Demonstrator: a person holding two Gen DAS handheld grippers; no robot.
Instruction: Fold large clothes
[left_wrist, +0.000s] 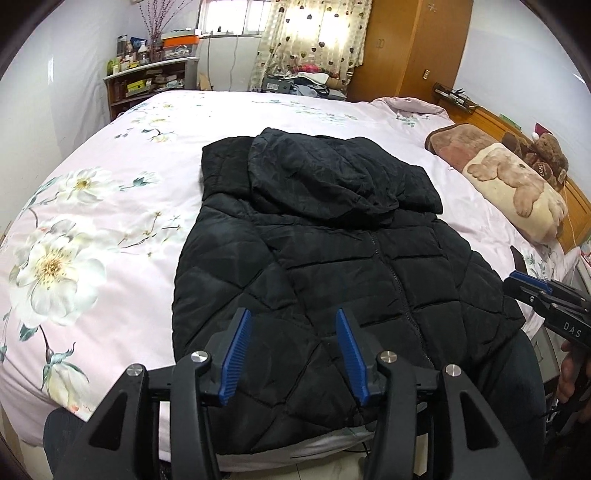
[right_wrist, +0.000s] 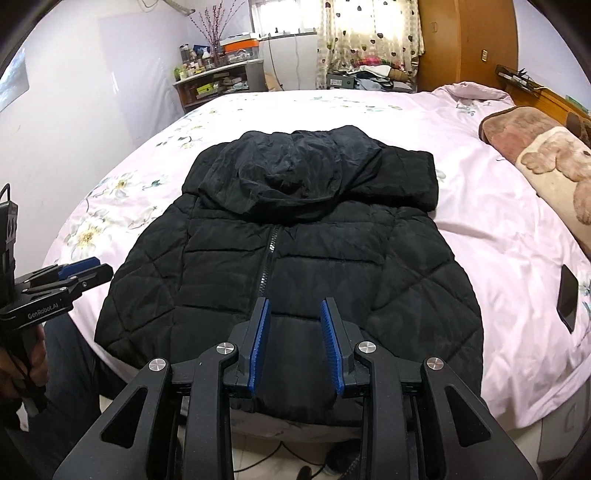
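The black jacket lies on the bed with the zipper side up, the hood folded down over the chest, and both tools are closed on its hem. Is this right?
Not quite. Both tools are open and hold nothing: the left tool and right tool hover over the hem, as each wrist view shows. The rest holds: the jacket lies zipper up on the bed, hood over the chest.

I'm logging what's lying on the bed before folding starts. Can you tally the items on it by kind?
Black puffer jacket: 1
Bear-print pillow: 1
Teddy bear: 1
Dark flat phone-like object: 1
Total: 4
Both tools, left and right, are open and hold nothing.
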